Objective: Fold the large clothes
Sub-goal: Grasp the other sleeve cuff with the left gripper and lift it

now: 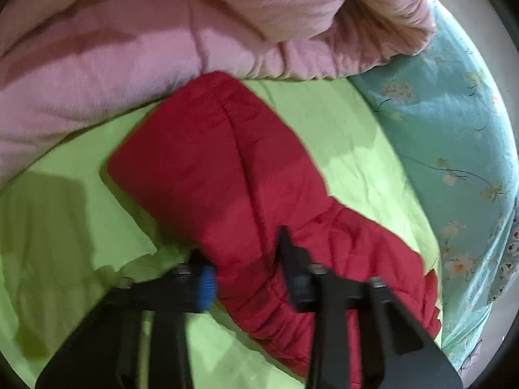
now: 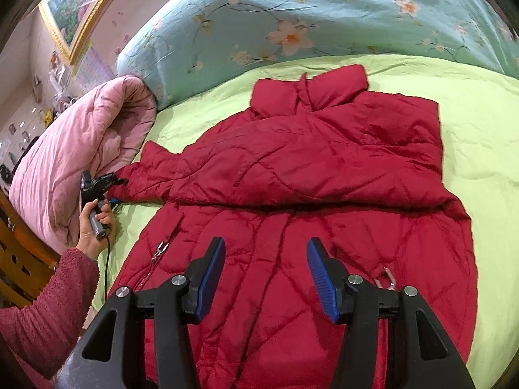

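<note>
**Red jacket flat on the green sheet, one sleeve in my left tongs**

My right-hand view gives the whole picture: the red quilted jacket (image 2: 308, 175) lies spread on the lime-green sheet (image 2: 480, 149), collar away from me, one sleeve already folded across the chest, the other sleeve (image 2: 146, 175) sticking out to the side. At the end of that sleeve I can see my left gripper (image 2: 112, 189) and my left hand (image 2: 94, 227) around its handle, with a fuzzy dark-pink knit cuff (image 2: 58, 295) below. A metal zipper pull (image 2: 161, 248) glints on the jacket front. My right gripper (image 2: 266, 278) hangs over the lower front panel with its ribbed blue pads standing apart and nothing between them.

My left-hand view is blurred and shows only the sleeve (image 1: 220, 168) up close: a puffy red tube with a stitched seam down its middle and a gathered, elastic cuff end. My left gripper (image 1: 246, 275) has its jaws on either side of that cuff, nipping the padded fabric between them.

The jacket's shell is smooth and slightly shiny, stitched in diamonds. Beside it a soft pink comforter (image 1: 113, 52) is heaped in thick rolls, and a teal floral quilt (image 2: 292, 16) bulges along the far side. Only the right view catches the gold-framed picture (image 2: 74, 9) on the wall.
</note>
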`<state>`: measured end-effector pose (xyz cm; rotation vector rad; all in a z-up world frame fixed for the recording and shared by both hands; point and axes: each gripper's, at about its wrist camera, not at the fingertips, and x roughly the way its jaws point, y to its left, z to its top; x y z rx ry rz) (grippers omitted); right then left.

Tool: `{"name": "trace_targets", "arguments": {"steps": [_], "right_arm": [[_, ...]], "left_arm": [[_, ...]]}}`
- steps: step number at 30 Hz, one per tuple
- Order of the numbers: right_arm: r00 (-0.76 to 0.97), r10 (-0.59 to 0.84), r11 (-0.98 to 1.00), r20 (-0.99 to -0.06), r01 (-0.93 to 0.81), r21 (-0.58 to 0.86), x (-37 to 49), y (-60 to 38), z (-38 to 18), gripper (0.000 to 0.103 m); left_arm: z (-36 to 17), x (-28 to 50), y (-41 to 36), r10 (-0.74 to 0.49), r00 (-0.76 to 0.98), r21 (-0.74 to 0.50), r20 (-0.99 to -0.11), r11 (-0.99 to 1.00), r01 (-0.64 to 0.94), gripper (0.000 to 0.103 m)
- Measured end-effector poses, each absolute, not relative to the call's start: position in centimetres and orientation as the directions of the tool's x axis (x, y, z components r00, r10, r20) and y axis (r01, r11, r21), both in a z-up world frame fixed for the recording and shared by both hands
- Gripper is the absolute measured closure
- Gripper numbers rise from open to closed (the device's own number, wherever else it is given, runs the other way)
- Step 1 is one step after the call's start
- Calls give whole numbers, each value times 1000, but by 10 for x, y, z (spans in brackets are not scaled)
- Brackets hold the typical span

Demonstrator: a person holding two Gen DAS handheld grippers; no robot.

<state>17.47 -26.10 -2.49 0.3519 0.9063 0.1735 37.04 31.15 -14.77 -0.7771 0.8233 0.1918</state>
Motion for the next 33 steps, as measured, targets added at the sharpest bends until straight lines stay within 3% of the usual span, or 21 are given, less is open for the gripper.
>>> {"name": "trace_targets", "arguments": {"steps": [3,9,18,25,33], "right_arm": [[614,286,928,-736,13,372,173,-266,-25,48],[624,311,919,-717,-6,394,172,-267,-22,48],[640,341,895,-688,3,446,166,-278,-20,48],[652,363,859,-666,43,510,164,-301,-25,48],[671,372,842,-642,47,538,163,-315,-20,48]], "left_arm": [[-126,359,303,-108,720,-531,-686,751,-393,90],[-79,326,272,-116,790,-525,-602,803,-282,92],[-23,293,177,-266,828,-503,-494,864,-22,92],[-14,270,75,-415,770,-456,-484,871,183,93],[-17,271,-17,-493,689,-402,-532,863,306,93]]}}
